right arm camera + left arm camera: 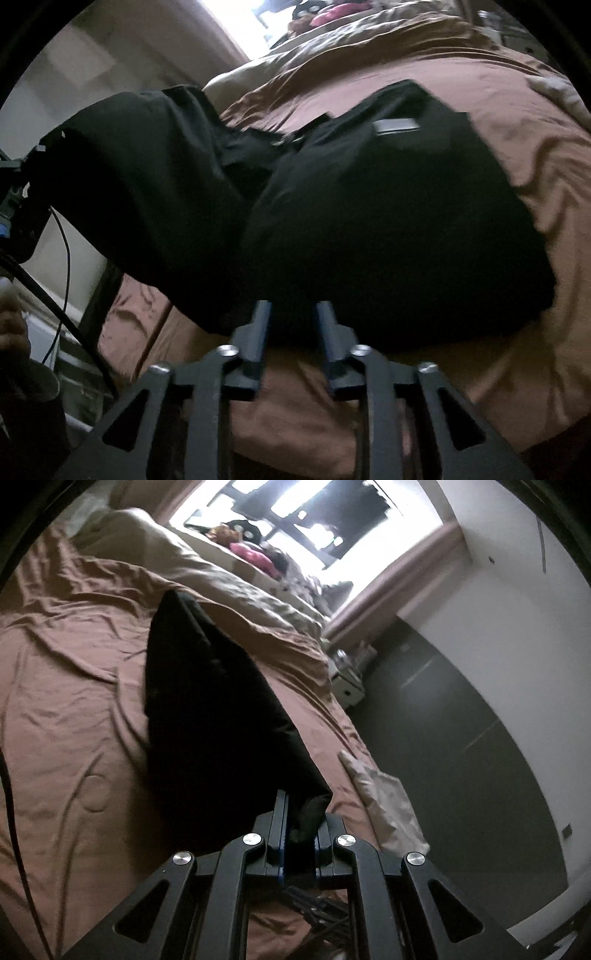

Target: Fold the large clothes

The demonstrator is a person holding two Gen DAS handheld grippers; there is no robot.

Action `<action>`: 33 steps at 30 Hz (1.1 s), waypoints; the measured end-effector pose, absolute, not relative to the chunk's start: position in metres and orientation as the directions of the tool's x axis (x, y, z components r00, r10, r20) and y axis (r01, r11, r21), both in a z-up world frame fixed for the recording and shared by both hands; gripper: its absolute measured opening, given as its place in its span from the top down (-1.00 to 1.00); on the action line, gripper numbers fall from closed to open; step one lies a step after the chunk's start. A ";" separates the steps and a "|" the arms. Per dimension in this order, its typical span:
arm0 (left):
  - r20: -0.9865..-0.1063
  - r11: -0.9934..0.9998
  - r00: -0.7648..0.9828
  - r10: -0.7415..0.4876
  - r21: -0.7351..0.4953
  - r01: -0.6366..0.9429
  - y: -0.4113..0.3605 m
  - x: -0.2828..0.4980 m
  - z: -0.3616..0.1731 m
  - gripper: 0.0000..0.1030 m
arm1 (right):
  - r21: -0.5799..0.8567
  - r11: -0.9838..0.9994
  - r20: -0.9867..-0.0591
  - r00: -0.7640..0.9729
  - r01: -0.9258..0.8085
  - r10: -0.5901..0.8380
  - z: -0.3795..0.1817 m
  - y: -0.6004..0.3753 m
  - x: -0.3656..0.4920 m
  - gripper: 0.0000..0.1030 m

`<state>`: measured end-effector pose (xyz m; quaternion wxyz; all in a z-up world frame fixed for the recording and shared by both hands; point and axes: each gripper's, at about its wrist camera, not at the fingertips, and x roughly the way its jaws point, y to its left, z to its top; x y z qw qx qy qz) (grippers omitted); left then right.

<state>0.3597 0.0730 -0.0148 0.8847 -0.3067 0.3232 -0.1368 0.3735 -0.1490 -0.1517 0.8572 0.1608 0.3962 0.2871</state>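
Black cloth is filling most of what I am seeing: a large dark garment [388,206] is lying on the brown bedsheet [66,709] in front of me. My left tongs [301,827] are pinching a bunched corner of the garment between their pads, and in the right wrist view that side of it is hanging lifted off to the left while the rest is lying flat on the bed. My right tongs [291,325] are standing spread, with a clear gap between the fingers, their tips right at the near edge of the flat part; I cannot tell whether they are touching it.

A small grey label [397,126] is showing on the far part of the garment, but it is too blurred for me to read any writing on it.

In the left wrist view the garment is running as a long dark strip away from me, its right edge lying near the right side of the bed. A pale folded cloth [384,797] is sitting just beside that edge, near the bed's rim, and the dark floor [461,738] is dropping away beyond it. To the left, wrinkled sheet is stretching wide. At the far end a beige quilt [207,576] is piling up under a bright window [306,513].
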 end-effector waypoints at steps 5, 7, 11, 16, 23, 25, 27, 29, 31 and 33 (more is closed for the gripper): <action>-0.530 0.792 0.703 -0.475 -0.606 0.078 0.030 0.389 -0.022 0.81 | 0.566 0.756 -0.524 0.563 -0.329 0.638 -0.154 -0.196 0.359 -0.54; -0.552 0.800 0.679 -0.484 -0.594 0.087 0.011 0.401 -0.027 0.81 | 0.593 0.742 -0.501 0.579 -0.312 0.643 -0.157 -0.217 0.352 -0.54; -0.590 0.814 0.633 -0.501 -0.570 0.113 -0.026 0.426 -0.038 0.81 | 0.625 0.739 -0.492 0.610 -0.250 0.622 -0.167 -0.258 0.348 -0.54; -0.656 0.826 0.544 -0.523 -0.547 0.135 -0.076 0.453 -0.068 0.81 | 0.656 0.731 -0.486 0.636 -0.187 0.599 -0.179 -0.300 0.339 -0.54; -0.697 0.814 0.452 -0.557 -0.565 0.133 -0.113 0.463 -0.101 0.35 | 0.704 0.691 -0.448 0.653 -0.164 0.611 -0.181 -0.327 0.335 -0.54; -0.670 0.779 0.428 -0.607 -0.608 0.154 -0.113 0.461 -0.100 0.12 | 0.713 0.676 -0.428 0.651 -0.183 0.628 -0.179 -0.326 0.340 -0.54; -0.663 0.779 0.438 -0.607 -0.606 0.163 -0.110 0.457 -0.096 -0.13 | 0.717 0.663 -0.409 0.641 -0.214 0.649 -0.177 -0.320 0.345 -0.54; -0.658 0.790 0.469 -0.589 -0.591 0.163 -0.105 0.453 -0.091 -0.15 | 0.718 0.652 -0.395 0.629 -0.243 0.669 -0.174 -0.311 0.350 -0.54; -0.660 0.800 0.489 -0.570 -0.582 0.147 -0.090 0.448 -0.088 -0.16 | 0.713 0.648 -0.388 0.620 -0.267 0.682 -0.169 -0.300 0.355 -0.54; -0.666 0.809 0.506 -0.548 -0.576 0.117 -0.076 0.445 -0.088 -0.16 | 0.709 0.646 -0.383 0.614 -0.283 0.690 -0.166 -0.290 0.361 -0.54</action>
